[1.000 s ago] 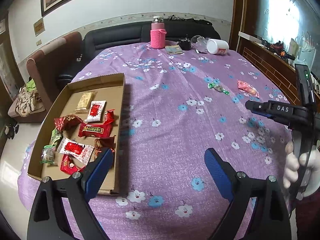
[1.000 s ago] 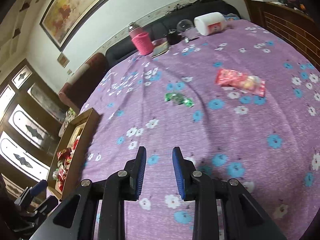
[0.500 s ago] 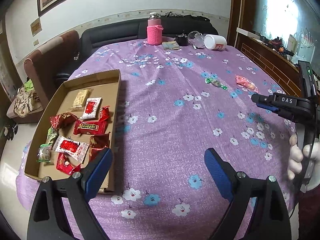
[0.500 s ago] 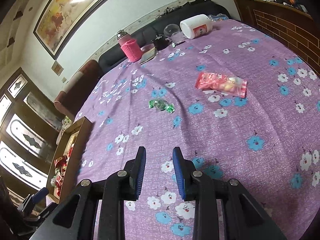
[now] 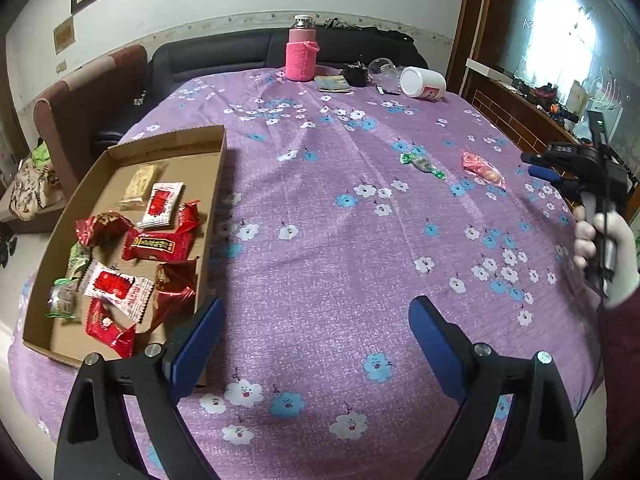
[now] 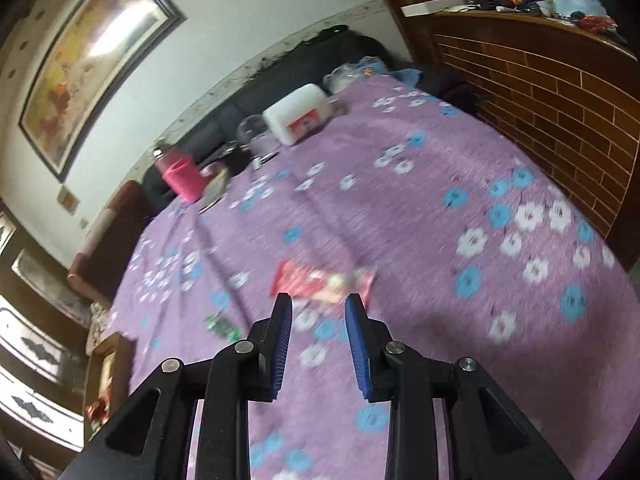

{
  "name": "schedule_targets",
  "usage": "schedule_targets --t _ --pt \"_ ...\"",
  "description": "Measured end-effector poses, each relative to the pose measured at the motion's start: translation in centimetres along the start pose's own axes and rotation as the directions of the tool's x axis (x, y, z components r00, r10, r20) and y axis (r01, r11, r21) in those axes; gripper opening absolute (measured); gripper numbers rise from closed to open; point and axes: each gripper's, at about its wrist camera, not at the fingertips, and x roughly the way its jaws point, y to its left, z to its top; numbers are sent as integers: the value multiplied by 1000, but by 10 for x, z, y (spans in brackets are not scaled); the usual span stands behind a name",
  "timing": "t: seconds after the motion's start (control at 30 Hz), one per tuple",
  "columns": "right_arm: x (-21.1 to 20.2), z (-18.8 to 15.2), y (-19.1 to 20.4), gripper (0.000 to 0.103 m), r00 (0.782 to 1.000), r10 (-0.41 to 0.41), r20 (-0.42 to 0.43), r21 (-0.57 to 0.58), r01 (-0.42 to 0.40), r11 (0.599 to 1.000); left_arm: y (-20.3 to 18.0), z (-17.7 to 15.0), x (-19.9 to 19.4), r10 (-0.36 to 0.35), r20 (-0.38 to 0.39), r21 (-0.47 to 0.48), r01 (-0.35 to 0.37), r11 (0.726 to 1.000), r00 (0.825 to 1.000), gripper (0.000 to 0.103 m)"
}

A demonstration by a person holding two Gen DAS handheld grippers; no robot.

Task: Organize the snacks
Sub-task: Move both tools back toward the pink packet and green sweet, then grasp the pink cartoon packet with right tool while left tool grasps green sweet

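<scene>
Now the right gripper (image 6: 316,308) sits much closer to the pink snack packet (image 6: 322,280) than a second ago: then the packet lay far up the purple desk (image 6: 440,240), now it shows just beyond the fingertips, not yet between them. Jaws narrow, a small gap, nothing pinched. Right wrist view blurred, so the hand is mid-move. Green-wrapped candy (image 6: 222,326) lies off to its left, near the packet but apart.

Left gripper (image 5: 316,332) about where it was, jaws spread wide and empty, hovering beside the near corner of the cardboard tray (image 5: 208,216), which already holds many wrapped snacks.

Reading: packet is the next pick; the jaws look too narrow and likely need to widen first. Two loose snacks remain.
</scene>
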Motion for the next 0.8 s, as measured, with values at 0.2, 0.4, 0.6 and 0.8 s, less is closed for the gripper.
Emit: schedule_targets --t 0.2,0.4,0.6,0.8 --pt "44 25 1 29 998 6 -59 2 -6 1000 1 3 0 -26 11 -15 26 1000 1000 92" --pt "83 36 -5 29 992 26 -125 55 -19 998 5 5 0 -42 11 -35 43 998 999 92" --pt "89 8 5 29 944 189 -271 85 -172 981 4 6 6 -79 -11 -52 79 996 997 92" --pt "71 -15 29 48 960 129 -249 -25 -140 990 -3 7 6 -91 -7 -37 91 995 996 92"
